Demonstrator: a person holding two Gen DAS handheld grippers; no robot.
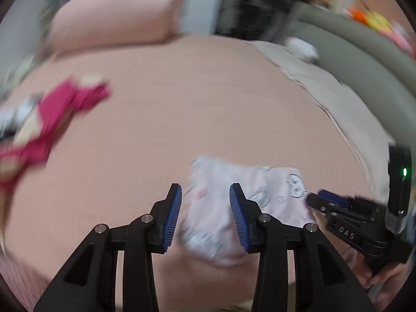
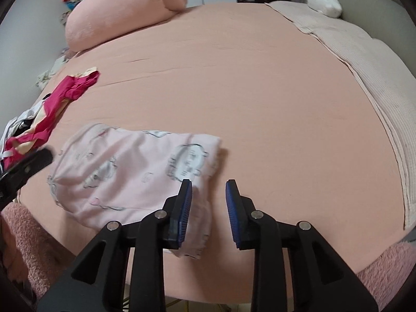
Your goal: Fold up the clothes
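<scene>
The pale pink printed garment [image 2: 135,171] is laid flat-ish near the bed's [image 2: 247,91] front edge, looks folded over already. Both the left gripper [image 1: 205,208] and right gripper [image 2: 208,208] are held released right over it, nothing pinched, probably so an edge can be picked.

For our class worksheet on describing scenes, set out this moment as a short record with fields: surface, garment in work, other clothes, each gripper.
surface: pink bed sheet
garment in work: pale pink printed garment, lying folded near the front edge
other clothes: magenta pile at the left edge
bedding: rolled pink pillow at the back
left gripper: open, above the garment
right gripper: open, at the garment's right end, holding nothing
</scene>
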